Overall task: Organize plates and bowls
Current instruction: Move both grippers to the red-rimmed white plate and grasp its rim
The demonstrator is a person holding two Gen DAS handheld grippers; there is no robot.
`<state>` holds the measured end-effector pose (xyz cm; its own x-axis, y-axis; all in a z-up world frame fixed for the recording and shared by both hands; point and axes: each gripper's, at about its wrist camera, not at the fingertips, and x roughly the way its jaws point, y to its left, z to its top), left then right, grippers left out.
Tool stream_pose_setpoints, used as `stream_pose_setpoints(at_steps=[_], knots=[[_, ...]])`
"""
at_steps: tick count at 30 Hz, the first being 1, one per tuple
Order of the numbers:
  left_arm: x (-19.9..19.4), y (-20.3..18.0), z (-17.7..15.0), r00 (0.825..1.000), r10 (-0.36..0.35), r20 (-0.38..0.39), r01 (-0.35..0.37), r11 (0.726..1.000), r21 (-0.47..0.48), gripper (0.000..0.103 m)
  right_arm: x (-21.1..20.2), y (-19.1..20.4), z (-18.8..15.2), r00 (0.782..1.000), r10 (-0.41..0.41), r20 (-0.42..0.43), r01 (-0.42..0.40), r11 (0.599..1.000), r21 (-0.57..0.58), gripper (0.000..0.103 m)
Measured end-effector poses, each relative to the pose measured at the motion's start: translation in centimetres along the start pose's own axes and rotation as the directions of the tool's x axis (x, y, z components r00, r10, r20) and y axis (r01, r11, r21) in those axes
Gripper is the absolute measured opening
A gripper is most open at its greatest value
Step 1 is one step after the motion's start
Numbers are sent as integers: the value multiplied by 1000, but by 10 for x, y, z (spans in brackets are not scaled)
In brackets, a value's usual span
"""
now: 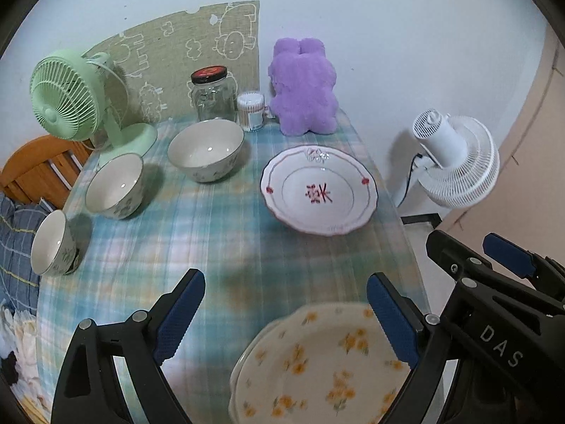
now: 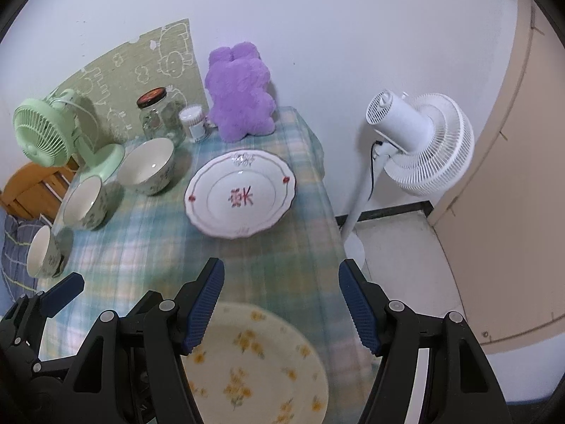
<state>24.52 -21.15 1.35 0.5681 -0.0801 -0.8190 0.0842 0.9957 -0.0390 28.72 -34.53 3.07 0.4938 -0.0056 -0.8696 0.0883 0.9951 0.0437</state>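
At the far left edge of the table (image 1: 226, 233), which is covered in a pale checked cloth, three bowls run in a slanting row. The small bowl (image 1: 53, 243) sits nearest me, the middle bowl (image 1: 114, 185) just beyond it, and the big bowl (image 1: 206, 149) farthest and more toward the centre. All three stand upright and apart from each other. Behind them a green fan (image 1: 67, 102) stands at the far left corner, with a glass jar (image 1: 213, 94) and a tub of cotton swabs (image 1: 251, 110) side by side against the wall.

My left gripper (image 1: 286, 314) hangs over the near part of the table, its jaws wide apart with nothing between them. Its right finger (image 1: 392, 321) overlaps the rim of the flowered plate (image 1: 317, 367) in my view, but I cannot tell whether it touches.

That flowered plate lies flat at the near edge, blurred. Farther on, right of the big bowl, lies the white plate (image 1: 319, 190) with a red character in its middle; the two plates are well apart. A purple plush toy (image 1: 302, 88) stands at the far edge behind the white plate.

My right gripper (image 2: 281, 312) hovers beside the left one, over the flowered plate, also spread wide and holding nothing.

Right of the table, on the floor, stands a white fan (image 2: 420, 141).
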Motion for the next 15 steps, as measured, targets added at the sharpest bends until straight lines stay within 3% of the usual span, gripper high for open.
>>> stream_pose_setpoints(at_steps=[15], knots=[[82,-12,67,997,83,-4,-83,991,-103,93,89,-20,82,998,60,-6,-61,997,-48,71]])
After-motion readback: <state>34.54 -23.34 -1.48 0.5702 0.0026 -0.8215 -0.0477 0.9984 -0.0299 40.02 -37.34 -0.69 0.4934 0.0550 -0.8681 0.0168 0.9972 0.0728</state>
